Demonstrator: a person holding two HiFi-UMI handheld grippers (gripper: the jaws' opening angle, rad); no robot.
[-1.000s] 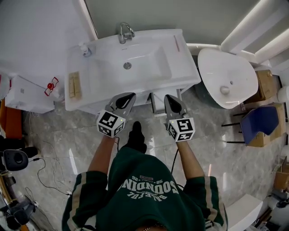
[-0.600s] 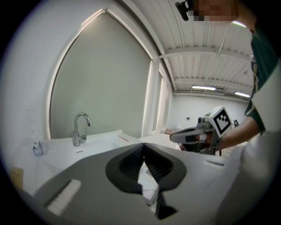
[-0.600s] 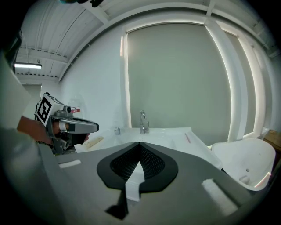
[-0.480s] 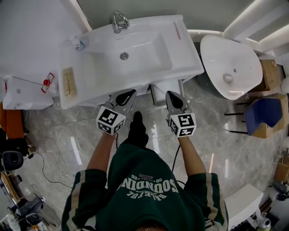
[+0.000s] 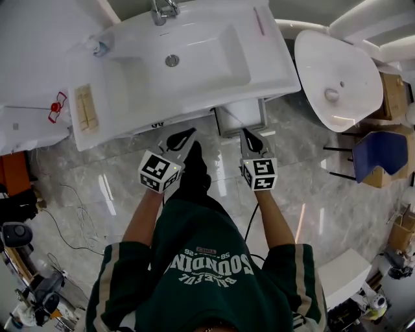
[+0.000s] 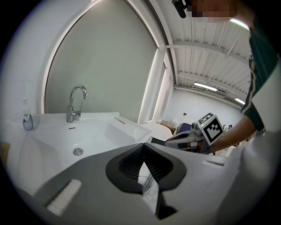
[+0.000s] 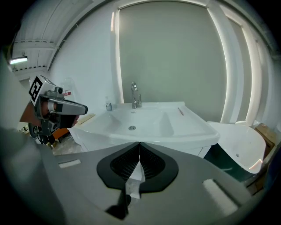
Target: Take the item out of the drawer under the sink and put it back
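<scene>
The white sink (image 5: 194, 97) with its chrome faucet (image 5: 162, 10) fills the top of the head view. Below its front edge only a white part of the cabinet (image 5: 241, 115) shows; I cannot make out a drawer front or any item. My left gripper (image 5: 180, 137) and right gripper (image 5: 250, 135) hang side by side over the floor just in front of that cabinet, pointing at it. In the left gripper view the left gripper (image 6: 143, 145) is shut and empty. The right gripper (image 7: 139, 143) is likewise shut on nothing, with the sink (image 7: 145, 125) ahead of it.
A white oval fixture (image 5: 337, 78) stands right of the sink, with a blue chair (image 5: 379, 155) and cardboard boxes beyond. A small bottle (image 5: 97, 47) and a tan block (image 5: 84, 109) sit on the sink's left side. Cables (image 5: 65, 220) trail over the floor at left.
Both grippers have sunk from the level of the sink's front edge to below it, in front of the cabinet. The sink has shifted up in the head view. Both stay shut.
</scene>
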